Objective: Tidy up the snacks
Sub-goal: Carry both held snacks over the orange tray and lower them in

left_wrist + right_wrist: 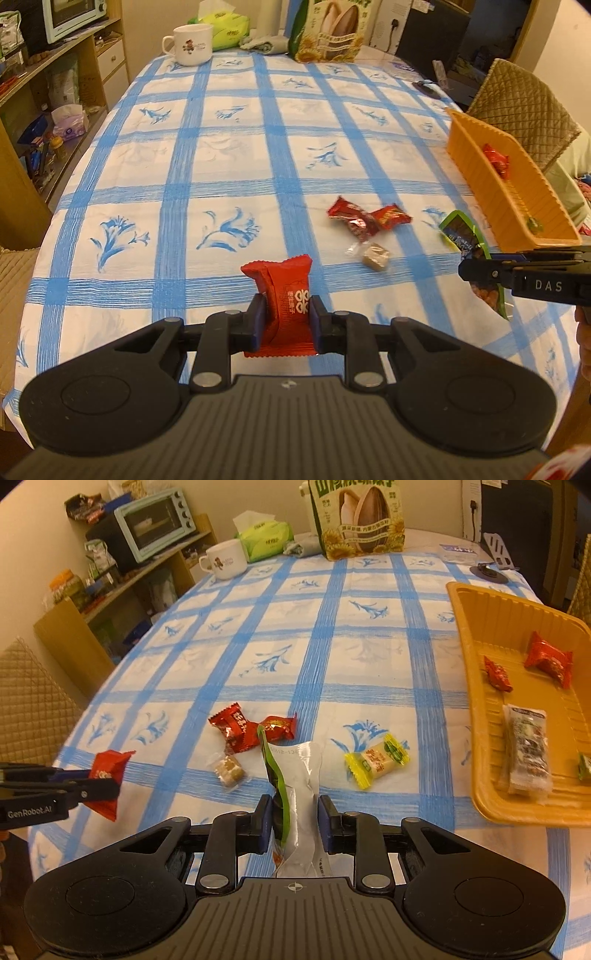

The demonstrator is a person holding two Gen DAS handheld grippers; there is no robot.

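loose candies (251,729) beside tray (465,635)

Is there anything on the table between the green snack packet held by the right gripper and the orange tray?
Only the yellow candy lies on the tablecloth between the green snack packet and the orange tray. The packet looks lifted, so it can probably pass above it.

Tablecloth (229,155): woven cloth, matt.
Tray (480,620): ribbed orange plastic, slight sheen.
Red snack wrapper (286,291): glossy crinkled film.
Mug (192,44): glazed ceramic, smooth.
Gripper housing (295,915): matt ribbed black plastic.
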